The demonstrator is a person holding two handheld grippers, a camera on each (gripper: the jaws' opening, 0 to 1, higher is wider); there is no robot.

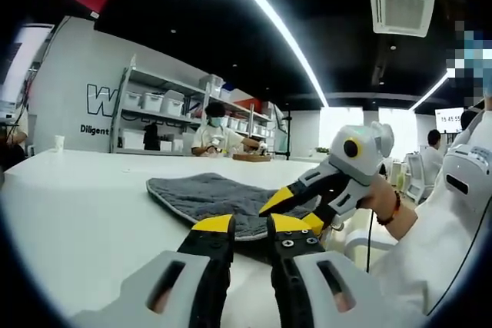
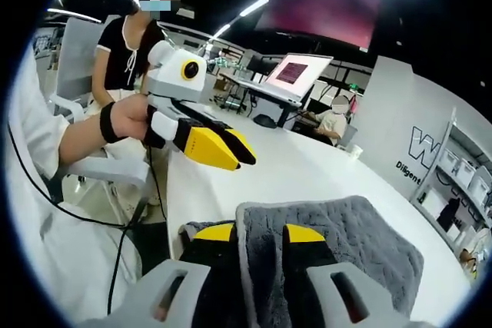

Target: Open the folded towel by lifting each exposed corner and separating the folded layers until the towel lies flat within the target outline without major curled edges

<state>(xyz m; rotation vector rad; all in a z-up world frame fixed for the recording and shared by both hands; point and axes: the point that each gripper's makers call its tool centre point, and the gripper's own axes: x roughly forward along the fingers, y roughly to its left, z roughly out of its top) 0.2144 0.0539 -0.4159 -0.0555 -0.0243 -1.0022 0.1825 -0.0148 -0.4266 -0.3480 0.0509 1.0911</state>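
A grey towel (image 1: 204, 193) lies folded on the white table (image 1: 84, 205). In the left gripper view my left gripper (image 1: 252, 226) hovers just short of the towel's near edge, jaws close together with nothing between them. My right gripper (image 1: 270, 208) comes in from the right, its yellow tips pinched on that same edge. In the right gripper view a fold of the towel (image 2: 346, 243) rises between the jaws of my right gripper (image 2: 261, 234), which is shut on it. My left gripper (image 2: 242, 155) is held above the table to the left, its yellow jaws together.
A seated person (image 1: 211, 132) and shelves with bins (image 1: 157, 105) are behind the table; a small cup (image 1: 59, 142) stands at its far left. A standing person (image 2: 131, 36), a chair (image 2: 73, 51) and an open laptop (image 2: 296, 74) are beyond the table edge (image 2: 171, 190).
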